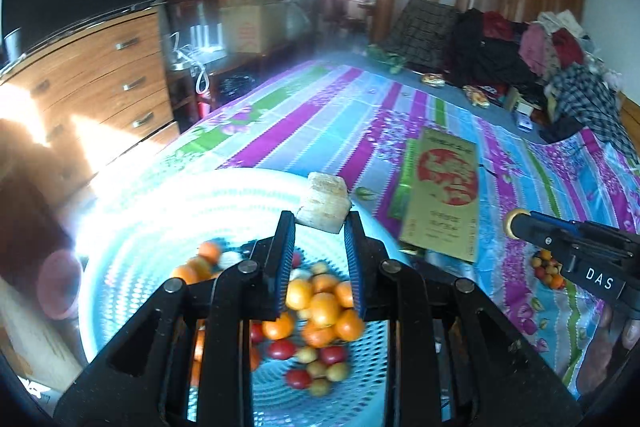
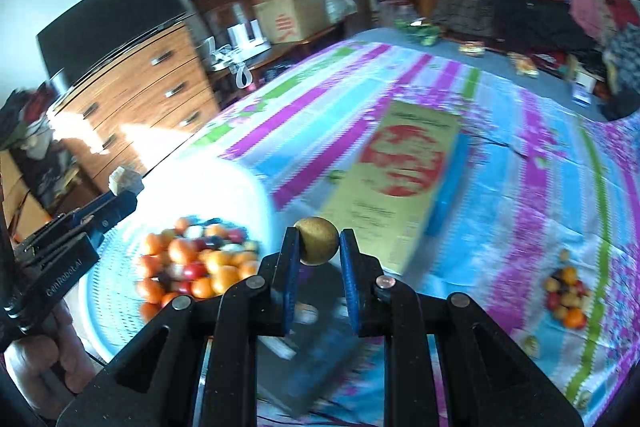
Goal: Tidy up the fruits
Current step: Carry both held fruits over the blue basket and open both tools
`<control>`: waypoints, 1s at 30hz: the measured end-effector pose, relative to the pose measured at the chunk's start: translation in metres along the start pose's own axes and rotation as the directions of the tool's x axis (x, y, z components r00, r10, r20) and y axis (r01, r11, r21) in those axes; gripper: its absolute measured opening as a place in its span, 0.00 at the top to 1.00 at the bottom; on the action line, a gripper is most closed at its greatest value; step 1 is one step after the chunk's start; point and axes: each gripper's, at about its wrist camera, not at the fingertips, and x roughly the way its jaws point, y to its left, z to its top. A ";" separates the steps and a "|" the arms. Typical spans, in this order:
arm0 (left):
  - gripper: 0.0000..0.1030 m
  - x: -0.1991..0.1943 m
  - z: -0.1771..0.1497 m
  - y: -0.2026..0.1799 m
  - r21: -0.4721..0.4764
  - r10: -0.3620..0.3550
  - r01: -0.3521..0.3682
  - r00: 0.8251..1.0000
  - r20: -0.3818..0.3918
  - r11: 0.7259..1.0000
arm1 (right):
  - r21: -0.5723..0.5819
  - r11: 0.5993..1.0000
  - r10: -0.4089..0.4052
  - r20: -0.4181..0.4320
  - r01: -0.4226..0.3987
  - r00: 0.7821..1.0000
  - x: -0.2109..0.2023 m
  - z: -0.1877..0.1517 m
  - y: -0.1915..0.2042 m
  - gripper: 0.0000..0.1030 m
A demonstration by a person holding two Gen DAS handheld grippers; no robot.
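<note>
The left tongs [image 1: 320,223] pinch a pale, blocky chunk [image 1: 326,201] at its lower edges, holding it above the far rim of the blue basket [image 1: 132,239]. The chunk looks crumbly and layered, flat-sided and probably light; a grip across its two flat faces suits it, though hard pressure could likely break it. The right tongs [image 2: 319,241] pinch a small brownish-gold fruit [image 2: 316,239] across its middle, above the striped bedspread [image 2: 520,187] to the right of the basket. It is round with a matt, slightly rough skin, seemingly firm, and could roll out if gripped off-centre.

The basket is perforated plastic, holding glossy orange, red and yellow round fruits [image 1: 320,311], smooth and likely slippery. A little heap of similar fruits [image 2: 566,293] lies on the bedspread at near right. A flat gold carton [image 2: 396,183] lies farther off.
</note>
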 end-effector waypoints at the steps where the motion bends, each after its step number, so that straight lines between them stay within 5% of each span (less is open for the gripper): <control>1: 0.75 0.000 -0.002 0.007 -0.008 0.009 -0.009 1.000 -0.008 1.000 | -0.012 1.000 0.024 -0.014 -0.024 1.000 0.007 0.003 0.013 0.77; 10: 0.75 0.005 -0.023 0.057 -0.069 0.048 -0.055 0.995 -0.091 0.996 | -0.072 0.993 0.089 -0.119 -0.098 0.989 0.048 0.005 0.081 0.77; 30: 0.75 0.014 -0.028 0.087 -0.100 0.034 -0.049 0.988 -0.148 0.994 | -0.084 0.993 0.067 -0.177 -0.083 0.982 0.072 0.004 0.101 0.77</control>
